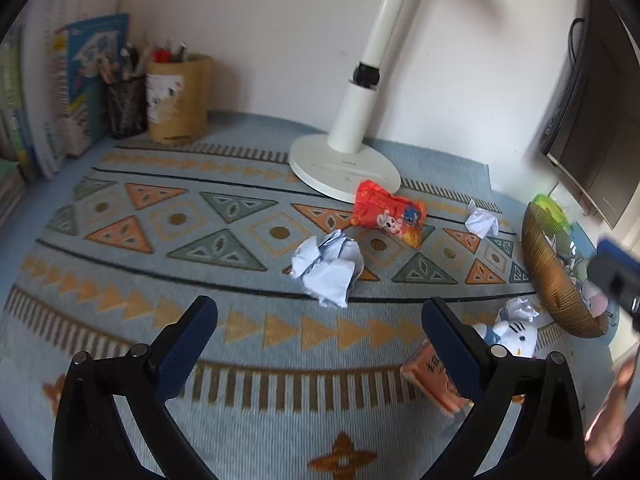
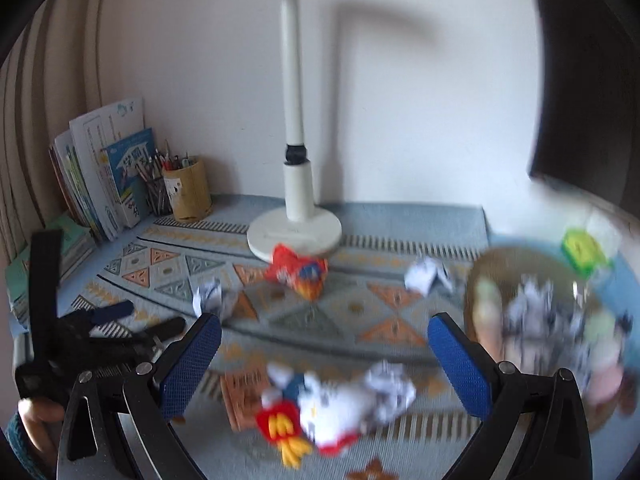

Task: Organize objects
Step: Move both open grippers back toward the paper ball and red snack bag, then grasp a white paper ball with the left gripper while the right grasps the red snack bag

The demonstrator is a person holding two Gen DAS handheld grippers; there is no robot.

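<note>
My left gripper (image 1: pixel 320 312) is open and empty above the patterned mat, just short of a crumpled pale-blue paper ball (image 1: pixel 326 266). A red snack bag (image 1: pixel 386 213) lies behind it by the lamp base. A white plush cat (image 1: pixel 510 334) and an orange packet (image 1: pixel 434 378) lie by the right finger. My right gripper (image 2: pixel 324 332) is open and empty above the white plush cat (image 2: pixel 332 408), which wears a red pouch. A crumpled paper (image 2: pixel 390 390) lies beside the plush. A wicker basket (image 2: pixel 486 276) at right holds papers and toys. The right view is blurred.
A white desk lamp (image 1: pixel 344 160) stands at the mat's back. Pen holders (image 1: pixel 176 100) and upright books (image 1: pixel 60 92) stand at back left. Another paper ball (image 1: pixel 482 220) lies near the basket (image 1: pixel 548 276). A green item (image 2: pixel 582 250) sits behind the basket. A dark monitor (image 1: pixel 592 132) is at right.
</note>
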